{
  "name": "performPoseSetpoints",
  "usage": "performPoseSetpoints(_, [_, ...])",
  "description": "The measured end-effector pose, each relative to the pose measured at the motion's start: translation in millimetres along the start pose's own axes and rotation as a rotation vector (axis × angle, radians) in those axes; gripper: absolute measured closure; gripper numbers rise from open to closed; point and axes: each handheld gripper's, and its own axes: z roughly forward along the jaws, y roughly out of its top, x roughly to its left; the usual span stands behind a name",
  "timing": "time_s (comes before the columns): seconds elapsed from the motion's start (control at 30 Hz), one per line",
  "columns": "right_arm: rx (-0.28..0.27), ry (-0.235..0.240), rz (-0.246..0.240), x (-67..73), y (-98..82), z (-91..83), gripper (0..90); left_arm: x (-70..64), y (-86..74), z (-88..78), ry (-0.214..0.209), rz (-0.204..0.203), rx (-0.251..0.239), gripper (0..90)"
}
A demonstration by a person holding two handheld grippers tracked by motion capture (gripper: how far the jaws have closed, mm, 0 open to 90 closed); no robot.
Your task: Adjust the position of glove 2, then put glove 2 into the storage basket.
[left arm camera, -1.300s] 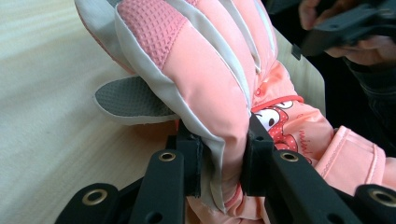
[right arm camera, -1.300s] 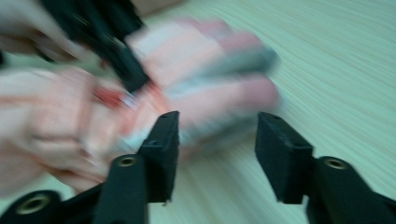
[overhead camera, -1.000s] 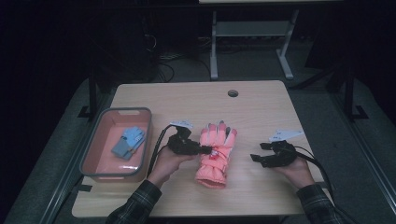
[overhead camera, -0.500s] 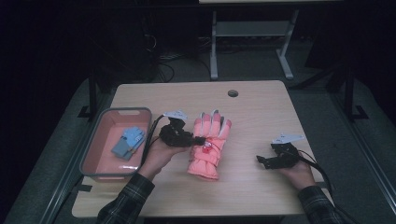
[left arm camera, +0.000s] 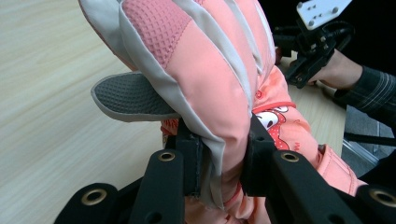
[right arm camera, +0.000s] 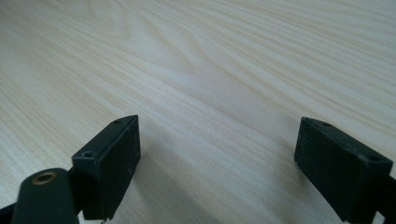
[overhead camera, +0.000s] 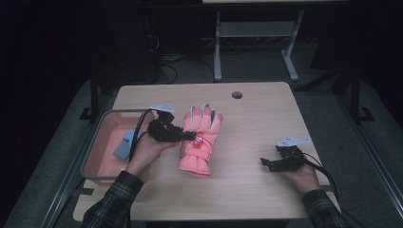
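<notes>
Now the left gripper (overhead camera: 190, 136) pinches the pink glove (overhead camera: 198, 140) at mid-length, jaws squeezed on its fabric, glove over the middle of the table (overhead camera: 266, 114). Well off to the side, the right gripper (overhead camera: 264, 163) has just been opening, jaws spread, nothing between them. A pink tray (overhead camera: 97, 142) sits beside the left hand (overhead camera: 148, 151).
</notes>
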Motion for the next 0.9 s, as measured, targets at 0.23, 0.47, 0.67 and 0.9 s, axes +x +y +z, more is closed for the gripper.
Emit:
performPoseSetpoints(0.23, [0.0, -0.003, 0.002, -0.4, 0.2, 0.2, 14.4, 6.9, 3.1, -26.9, 0.038, -0.004, -0.008, 72.9])
performPoseSetpoints(0.47, [0.001, -0.004, 0.003, -0.6, 0.2, 0.2, 14.4, 16.7, 2.3, -55.8, 0.07, -0.026, -0.019, 72.9])
performPoseSetpoints(0.67, [0.002, -0.009, 0.008, -1.0, 0.5, 0.4, 14.4, 27.3, 0.3, -88.8, 0.106, -0.054, -0.043, 72.9])
performPoseSetpoints(0.9, [0.002, -0.011, 0.01, -1.3, 0.7, 0.6, 14.4, 37.3, -5.4, -125.5, 0.145, -0.084, -0.058, 72.9])
